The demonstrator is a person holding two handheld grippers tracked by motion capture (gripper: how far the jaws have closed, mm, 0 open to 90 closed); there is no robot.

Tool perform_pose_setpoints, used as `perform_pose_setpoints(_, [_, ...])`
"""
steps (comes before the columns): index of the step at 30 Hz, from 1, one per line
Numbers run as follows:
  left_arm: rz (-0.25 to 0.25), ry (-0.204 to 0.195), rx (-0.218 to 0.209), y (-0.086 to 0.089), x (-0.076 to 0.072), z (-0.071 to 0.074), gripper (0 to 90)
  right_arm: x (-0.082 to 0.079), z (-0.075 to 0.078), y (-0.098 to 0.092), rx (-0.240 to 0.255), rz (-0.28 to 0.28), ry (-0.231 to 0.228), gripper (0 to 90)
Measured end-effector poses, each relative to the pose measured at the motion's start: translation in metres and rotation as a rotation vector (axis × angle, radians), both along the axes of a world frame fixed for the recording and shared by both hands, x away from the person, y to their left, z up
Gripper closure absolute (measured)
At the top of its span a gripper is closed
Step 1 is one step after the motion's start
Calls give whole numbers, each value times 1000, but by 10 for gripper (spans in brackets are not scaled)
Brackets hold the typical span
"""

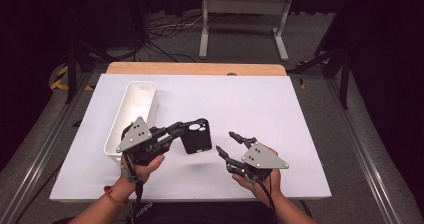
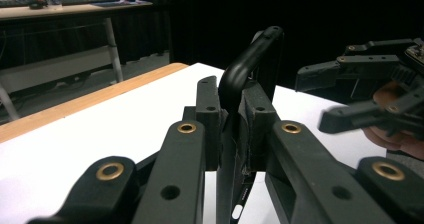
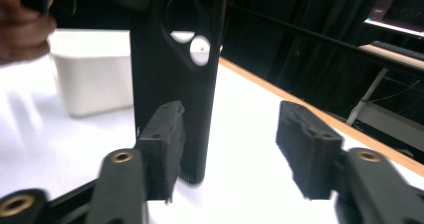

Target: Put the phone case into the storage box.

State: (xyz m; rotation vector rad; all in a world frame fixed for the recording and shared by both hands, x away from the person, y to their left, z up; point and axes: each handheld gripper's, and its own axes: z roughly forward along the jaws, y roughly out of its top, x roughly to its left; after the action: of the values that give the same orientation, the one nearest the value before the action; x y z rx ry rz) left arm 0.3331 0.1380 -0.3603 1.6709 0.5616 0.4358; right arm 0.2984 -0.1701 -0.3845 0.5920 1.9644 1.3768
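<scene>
Holding tight, the left gripper [image 1: 186, 128] has its two jaws squeezed shut on a black phone case [image 1: 196, 136]. In the high view the case sits just past the jaw tips, above the white table [image 1: 260, 109], a little toward the middle from the long white bin [image 1: 131, 115]. The case's long side runs from near the person to far away, and the end with the round camera hole is the far end.

From the left gripper view the case [image 2: 250, 69] is seen edge-on. It looks like a thin black strip standing up between the pads [image 2: 207, 109], and its curved corner pokes above them. The pads press on both sides of it.

Looking from the right gripper view, the flat back of the case [image 3: 175, 84] faces the camera. It stands tall like a door, with the hole cut-outs near the top. The white bin [image 3: 92, 79] sits behind it.

As for the right gripper [image 1: 225, 143], its jaws are spread apart and hold nothing. The case is close in front of one of its pads [image 3: 162, 139], and the other pad is off to the side with bare table between them. Whether that near pad touches the case is hard to tell.
</scene>
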Motion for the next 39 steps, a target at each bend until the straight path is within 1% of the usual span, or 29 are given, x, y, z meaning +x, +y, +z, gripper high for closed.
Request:
perform_pose_setpoints(1, [0, 0, 0, 0, 0, 0, 819, -2, -2, -2, -3, 2, -2, 385])
perform_pose_setpoints(2, [4, -2, 4, 2, 1, 0, 819, -3, -5, -5, -1, 14, -15, 383])
perform_pose_setpoints(3, [4, -2, 4, 2, 1, 0, 819, -3, -5, -5, -1, 14, -15, 383])
perform_pose_setpoints(4, [2, 0, 7, 3, 1, 1, 819, -4, -7, -7, -7, 14, -18, 382])
perform_pose_setpoints(5, [6, -6, 1, 3, 0, 1, 819, -5, -10, -9, -23, 6, -25, 367])
perform_pose_setpoints(6, [5, -7, 12, 5, 0, 2, 819, -6, -13, -10, -36, 11, -21, 356])
perform_pose_setpoints(7, [8, -12, 0, 4, -1, 2, 819, -6, -16, -12, -45, 9, -16, 349])
perform_pose_setpoints(9, [5, -12, 14, 6, -1, 3, 819, -7, -21, -15, -54, 2, -9, 330])
perform_pose_setpoints(10, [5, -12, 14, 6, -1, 3, 819, -7, -21, -15, -54, 2, -9, 330])
perform_pose_setpoints(11, [5, -17, 13, 6, -2, 3, 819, -7, -24, -17, -68, -9, -20, 296])
perform_pose_setpoints(13, [4, -21, 4, 7, -2, 3, 819, -6, -24, -18, -76, -10, -28, 288])
perform_pose_setpoints(14, [4, -26, 3, 7, -2, 3, 819, -6, -24, -18, -76, -10, -28, 288])
perform_pose_setpoints(15, [4, -27, 4, 7, -2, 3, 820, -4, -25, -20, -80, -8, -19, 294])
perform_pose_setpoints(17, [11, -31, 17, 7, -2, 3, 820, -4, -25, -21, -84, -11, -19, 294])
perform_pose_setpoints(19, [7, -30, 28, 6, -2, 3, 820, -3, -27, -24, -86, -13, -11, 289])
perform_pose_setpoints(21, [5, -30, 26, 6, -2, 4, 820, -1, -28, -26, -78, -24, -6, 273])
perform_pose_setpoints(22, [7, -38, 14, 6, -2, 4, 820, 0, -29, -28, -83, -29, -5, 258])
perform_pose_setpoints(23, [4, -35, 19, 7, -2, 5, 820, 2, -30, -28, -87, -34, -5, 249])
perform_pose_setpoints(24, [5, -42, 13, 7, -2, 5, 820, 2, -30, -29, -85, -34, -3, 243])
perform_pose_setpoints(26, [7, -44, 11, 8, -2, 6, 820, 5, -32, -31, -83, -38, 3, 235])
perform_pose_setpoints(27, [4, -42, 18, 9, -2, 7, 820, 6, -33, -31, -84, -38, 9, 234])
perform_pose_setpoints(30, [3, -45, 1, 11, -2, 8, 820, 7, -34, -32, -77, -46, 14, 232])
perform_pose_setpoints(31, [2, -46, 8, 13, -2, 9, 820, 8, -35, -32, -88, -50, 14, 231])
perform_pose_setpoints(32, [-2, -44, 10, 14, -2, 10, 820, 8, -35, -32, -88, -50, 14, 231])
perform_pose_setpoints(34, [6, -58, -7, 14, -3, 11, 820, 9, -35, -33, -82, -55, 10, 231])
perform_pose_setpoints(36, [5, -61, -11, 16, -3, 13, 820, 10, -36, -35, -75, -64, 14, 231])
perform_pose_setpoints(39, [6, -62, -10, 18, -4, 15, 820, 11, -37, -36, -82, -68, 15, 231])
